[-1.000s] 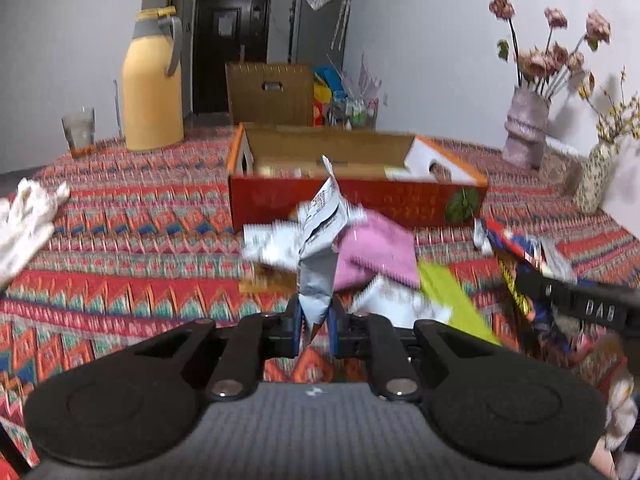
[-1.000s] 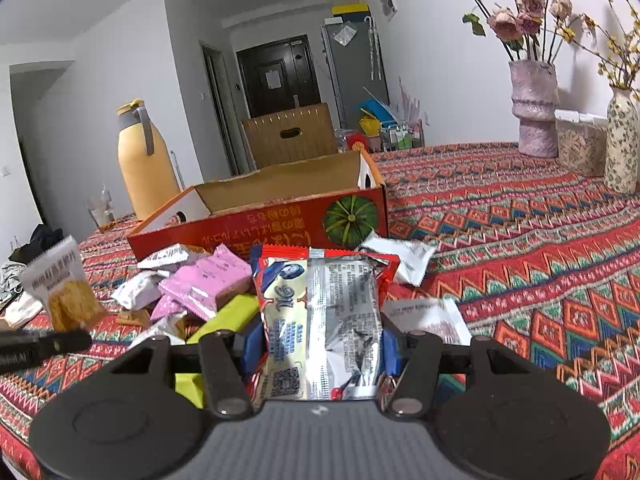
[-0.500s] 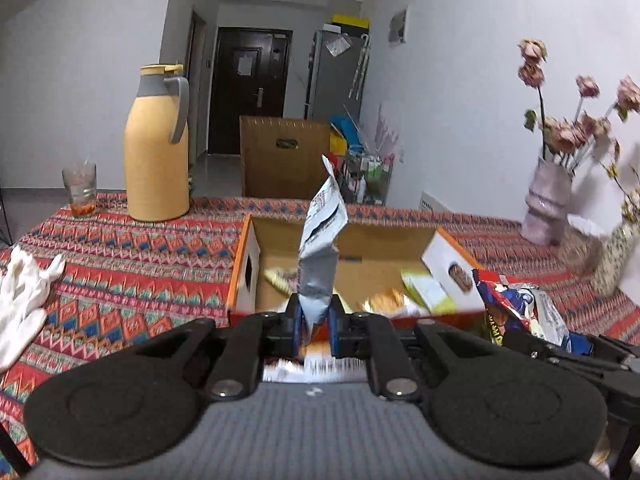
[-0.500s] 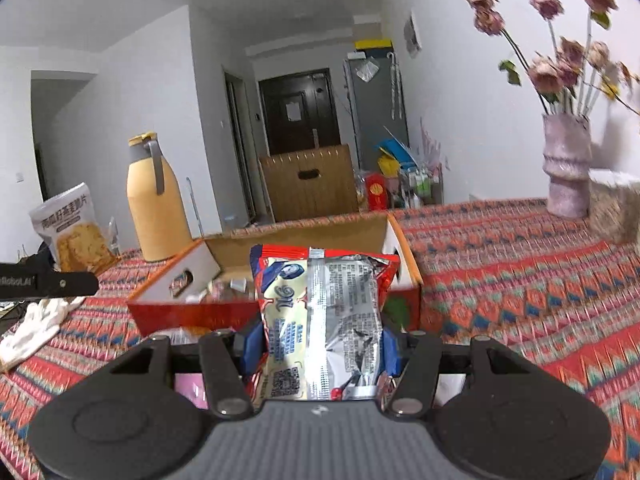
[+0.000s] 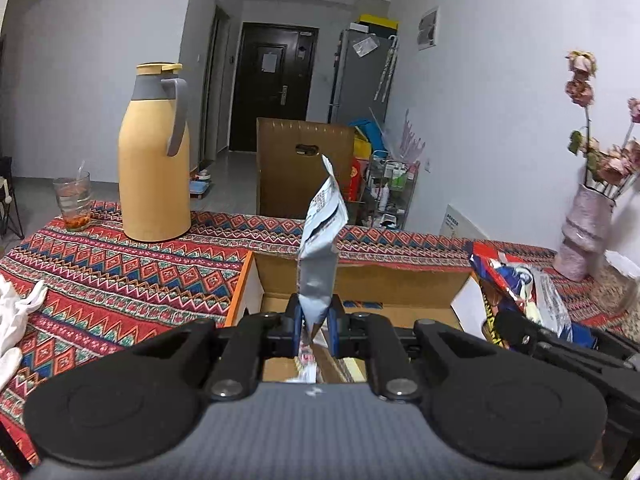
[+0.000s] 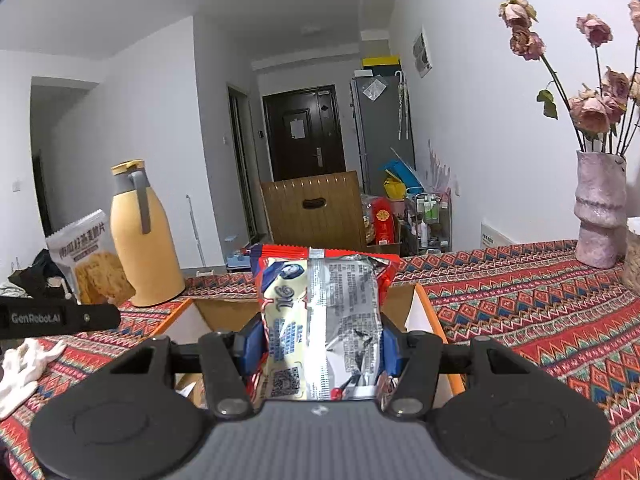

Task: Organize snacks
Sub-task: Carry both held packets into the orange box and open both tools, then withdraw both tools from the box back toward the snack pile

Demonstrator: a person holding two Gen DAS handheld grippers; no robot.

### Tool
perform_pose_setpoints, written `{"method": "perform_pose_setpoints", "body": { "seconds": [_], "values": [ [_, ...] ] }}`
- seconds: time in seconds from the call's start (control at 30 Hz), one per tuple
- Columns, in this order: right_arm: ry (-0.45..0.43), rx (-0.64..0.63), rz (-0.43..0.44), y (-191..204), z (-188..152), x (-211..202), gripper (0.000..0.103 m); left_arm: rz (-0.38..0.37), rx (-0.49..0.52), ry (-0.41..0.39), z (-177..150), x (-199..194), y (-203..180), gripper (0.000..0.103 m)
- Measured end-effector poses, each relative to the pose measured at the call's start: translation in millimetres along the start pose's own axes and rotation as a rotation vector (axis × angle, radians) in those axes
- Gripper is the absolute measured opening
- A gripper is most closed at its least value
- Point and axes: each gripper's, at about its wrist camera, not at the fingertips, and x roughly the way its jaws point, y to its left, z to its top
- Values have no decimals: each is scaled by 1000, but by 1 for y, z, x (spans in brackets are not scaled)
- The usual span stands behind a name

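Claws (image 5: pixel 315 320) pinch crinkled foil packets (image 5: pixel 318 264).

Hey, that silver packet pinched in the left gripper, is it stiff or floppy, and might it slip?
Probably light and fairly stiff: the silver packet stands upright above the left gripper, though creased and twisted. Its glossy film looks slippery, and only the bottom edge is pinched, so it might slide.

text: "GenRobot.AI" — black bar of left gripper (image 6: pixel 60 317) | red packet (image 6: pixel 320 312) — print unreadable
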Motion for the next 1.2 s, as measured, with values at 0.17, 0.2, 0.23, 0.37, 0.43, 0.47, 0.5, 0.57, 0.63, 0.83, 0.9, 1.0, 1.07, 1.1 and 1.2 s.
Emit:
{"method": "perform_pose_setpoints", "body": {
  "seconds": [0.17, 0.2, 0.23, 0.37, 0.43, 0.47, 0.5, 0.57, 0.63, 0.83, 0.9, 1.0, 1.07, 1.1, 1.2],
  "values": [
    [-6, 4, -18, -1, -7, 23, 55, 28, -23, 6, -5, 27, 3, 13],
    [-7, -1, -25, -1, -10, 27, 55, 34, -23, 12, -8, 33, 4, 13],
    [0, -13, -34, 0, -13, 32, 55, 33, -24, 23, -10, 37, 5, 13],
    [42, -34, -56, 3, -24, 46, 55, 48, -22, 54, -17, 52, 11, 13],
    [63, -48, -61, 5, -28, 52, 55, 54, -22, 75, -20, 59, 13, 13],
    [66, -53, -62, 7, -30, 53, 55, 57, -22, 80, -21, 61, 13, 13],
    [67, -56, -63, 7, -31, 53, 55, 55, -23, 85, -22, 62, 13, 13],
    [66, -56, -62, 7, -31, 53, 55, 53, -22, 91, -23, 64, 14, 13],
    [71, -52, -59, 8, -31, 55, 58, 47, -22, 96, -24, 64, 14, 14],
    [74, -18, -64, 1, -30, 53, 98, 64, -34, 68, -22, 56, 16, 66],
    [61, -2, -59, -2, -28, 49, 103, 91, -41, 31, -21, 50, 17, 99],
    [48, 7, -59, -3, -26, 43, 103, 136, -47, -15, -19, 38, 17, 103],
    [40, 13, -59, -3, -24, 39, 103, 126, -54, -12, -18, 35, 17, 103],
    [35, 12, -61, -3, -24, 37, 103, 129, -57, -7, -18, 34, 17, 103],
    [21, 15, -62, -2, -22, 32, 103, 134, -58, -2, -16, 31, 16, 103]
  ]
}}
